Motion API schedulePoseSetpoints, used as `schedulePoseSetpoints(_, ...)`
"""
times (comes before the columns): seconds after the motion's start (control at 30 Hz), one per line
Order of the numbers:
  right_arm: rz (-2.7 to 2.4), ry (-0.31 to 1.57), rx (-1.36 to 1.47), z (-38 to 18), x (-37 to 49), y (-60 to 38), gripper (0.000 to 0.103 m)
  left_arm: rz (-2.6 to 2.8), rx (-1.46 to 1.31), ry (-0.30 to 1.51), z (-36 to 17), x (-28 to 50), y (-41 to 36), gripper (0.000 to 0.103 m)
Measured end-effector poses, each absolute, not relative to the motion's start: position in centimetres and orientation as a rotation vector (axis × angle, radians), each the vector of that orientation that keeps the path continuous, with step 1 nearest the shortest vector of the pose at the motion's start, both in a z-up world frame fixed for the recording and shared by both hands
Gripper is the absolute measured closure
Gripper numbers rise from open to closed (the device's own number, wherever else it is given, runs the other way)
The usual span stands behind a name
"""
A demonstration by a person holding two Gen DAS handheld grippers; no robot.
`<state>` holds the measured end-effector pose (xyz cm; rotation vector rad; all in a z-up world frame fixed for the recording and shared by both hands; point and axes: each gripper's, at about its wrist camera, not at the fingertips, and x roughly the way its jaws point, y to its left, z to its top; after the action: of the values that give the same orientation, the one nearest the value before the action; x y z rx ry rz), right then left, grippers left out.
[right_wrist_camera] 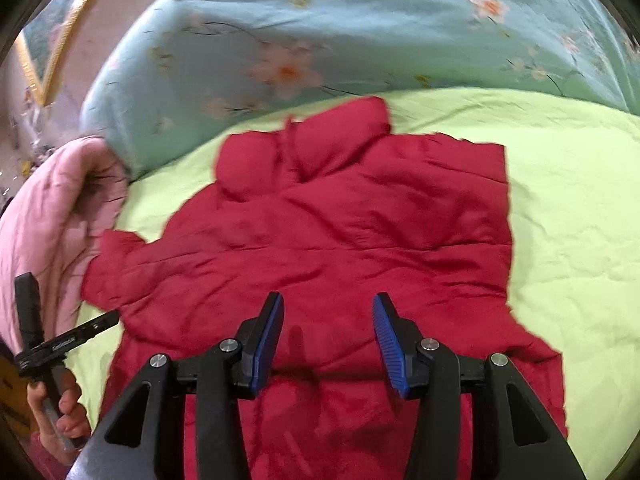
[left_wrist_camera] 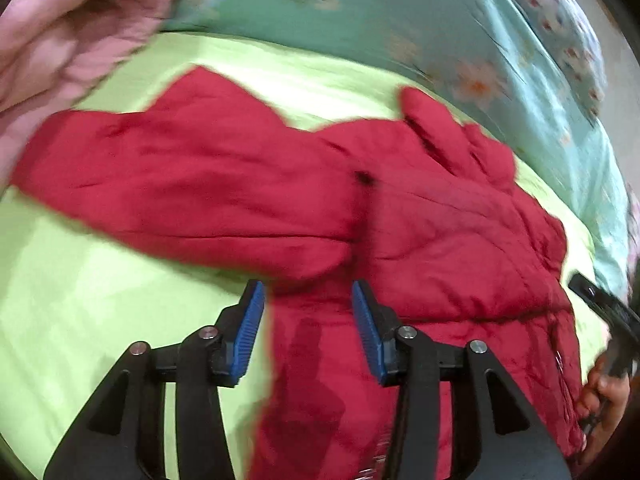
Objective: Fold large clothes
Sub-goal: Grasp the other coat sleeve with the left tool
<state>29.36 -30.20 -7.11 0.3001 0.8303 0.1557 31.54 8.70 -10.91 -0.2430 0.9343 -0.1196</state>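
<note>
Red quilted fabric fills both views: a padded jacket (right_wrist_camera: 320, 232) lies flat on the lime-green sheet (right_wrist_camera: 572, 208), collar at the far end, hem at the near end, so its long axis runs straight away from me. My right gripper (right_wrist_camera: 328, 340) hangs over the near middle of the jacket, blue pads spread, nothing between them. My left gripper (left_wrist_camera: 308, 332) hovers at the jacket's left edge, likewise spread and empty, with bare sheet under its left finger. One sleeve (left_wrist_camera: 180, 184) stretches out to the left, across the sheet toward a pink quilt (left_wrist_camera: 60, 52). That sleeve looks the likeliest next fold, and my left hand is clearly the nearer to it. A floral teal duvet (right_wrist_camera: 320, 32) is bunched along the far side, well clear of the jacket.
</note>
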Motion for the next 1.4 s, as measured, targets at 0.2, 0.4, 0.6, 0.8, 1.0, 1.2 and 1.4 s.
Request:
schedulePoseSetpoints(0.2, 0.204, 0.831, 0.288, -6.8, 28.7, -28.2, 0.055, 0.011, -0.391, 0.934, -12.2, 32.4, 16.2, 0.054)
schedulePoseSetpoints(0.4, 0.228, 0.846, 0.265, -7.4, 29.0, -26.6, 0.054, 0.161, -0.578, 0.931, -14.2, 34.5, 23.2, 0.054)
schedulePoseSetpoints(0.6, 0.246, 0.853, 0.237, -7.6, 28.9, -26.0, 0.054, 0.278, -0.719, 0.954, -16.9, 36.9, 28.2, 0.05)
schedulePoseSetpoints(0.8, 0.256, 0.862, 0.235, -7.9, 29.0, -25.8, 0.054, 0.297, -0.84, 0.882, -18.0, 38.3, 30.7, 0.032)
schedulePoseSetpoints(1.0, 0.264, 0.887, 0.222, -8.4, 29.0, -25.4, 0.054, 0.328, -0.868, 0.818, -17.7, 39.6, 32.7, 0.054)
schedulePoseSetpoints(1.2, 0.263, 0.877, 0.236, -8.4, 29.2, -25.7, 0.055, 0.299, -0.78, 0.799, -15.9, 39.0, 31.7, 0.093)
schedulePoseSetpoints(1.4, 0.243, 0.878, 0.298, -8.6, 29.7, -27.5, 0.055, 0.208, -0.694, 0.694, -11.5, 37.0, 28.3, 0.095)
